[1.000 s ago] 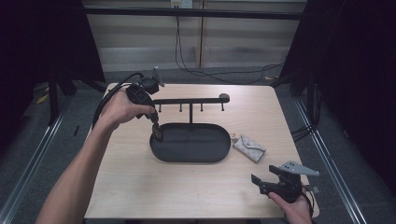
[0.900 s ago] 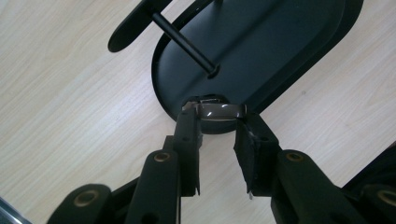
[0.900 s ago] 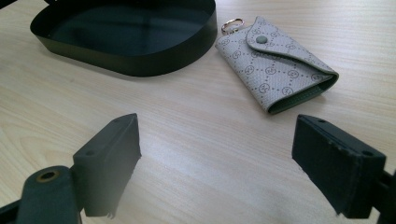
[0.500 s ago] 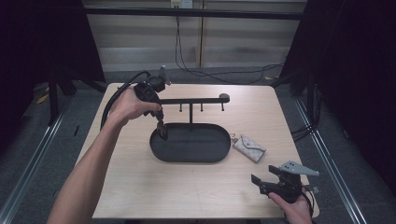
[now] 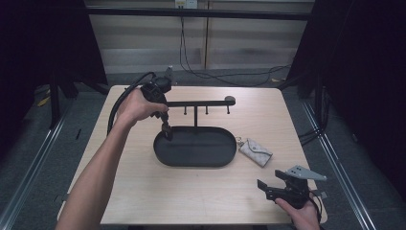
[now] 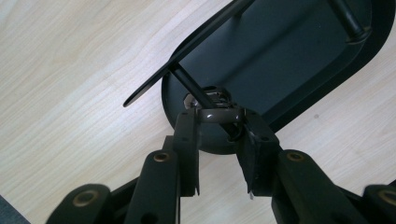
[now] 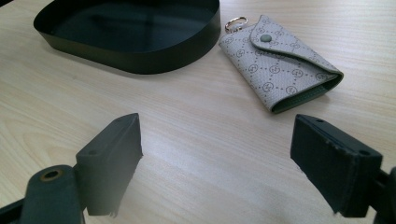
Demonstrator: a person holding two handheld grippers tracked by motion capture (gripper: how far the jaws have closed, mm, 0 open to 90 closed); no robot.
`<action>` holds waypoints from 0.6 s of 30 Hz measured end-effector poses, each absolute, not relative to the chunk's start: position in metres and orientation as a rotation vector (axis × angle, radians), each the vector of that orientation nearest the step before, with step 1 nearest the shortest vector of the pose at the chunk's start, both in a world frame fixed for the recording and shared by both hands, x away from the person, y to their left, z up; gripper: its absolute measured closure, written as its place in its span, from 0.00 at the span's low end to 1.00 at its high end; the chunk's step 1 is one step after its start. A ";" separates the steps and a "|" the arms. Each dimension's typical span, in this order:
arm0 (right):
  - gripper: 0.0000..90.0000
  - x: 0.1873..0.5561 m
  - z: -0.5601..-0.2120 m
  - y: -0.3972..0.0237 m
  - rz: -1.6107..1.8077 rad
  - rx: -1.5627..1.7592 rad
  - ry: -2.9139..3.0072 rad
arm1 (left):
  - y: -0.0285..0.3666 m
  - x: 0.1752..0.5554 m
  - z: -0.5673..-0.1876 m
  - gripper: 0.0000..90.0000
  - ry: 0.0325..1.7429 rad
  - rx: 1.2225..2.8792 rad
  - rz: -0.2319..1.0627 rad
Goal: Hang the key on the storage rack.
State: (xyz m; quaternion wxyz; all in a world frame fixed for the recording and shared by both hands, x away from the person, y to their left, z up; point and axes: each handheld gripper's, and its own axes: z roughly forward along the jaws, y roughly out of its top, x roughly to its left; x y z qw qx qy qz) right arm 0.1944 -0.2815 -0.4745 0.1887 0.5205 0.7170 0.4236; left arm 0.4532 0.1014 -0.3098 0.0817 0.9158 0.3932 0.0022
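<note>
Over the black tray [image 5: 195, 154], my left gripper [image 6: 219, 122] has its jaws clamped on a small brown ring [image 6: 218, 113]; my right gripper [image 7: 217, 156] rests with jaws apart near the key pouch [image 7: 282, 60].

A light wood-grain table [image 5: 143, 191] stands on a grey floor [image 5: 48, 158]. Beyond its far edge runs a pale panelled wall [image 5: 143, 43], with black cables [image 5: 210, 72] hanging down it and trailing across the floor. Dark curtains [image 5: 43, 43] flank both sides. Metal rails [image 5: 28, 167] run along the floor beside the left and right edges. Lighting is even over the table.
</note>
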 end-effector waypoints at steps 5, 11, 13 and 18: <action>0.18 0.194 -0.474 -0.281 1.189 1.461 2.019 | 0.098 0.453 -0.312 0.71 1.223 2.724 0.023; 0.18 0.195 -0.475 -0.280 1.182 1.463 2.024 | 0.097 0.452 -0.314 0.51 1.246 2.737 0.050; 0.18 0.196 -0.475 -0.280 1.183 1.469 2.021 | 0.099 0.453 -0.314 0.46 1.247 2.726 0.036; 0.18 0.196 -0.475 -0.281 1.182 1.476 2.006 | 0.105 0.451 -0.314 0.41 1.244 2.686 0.032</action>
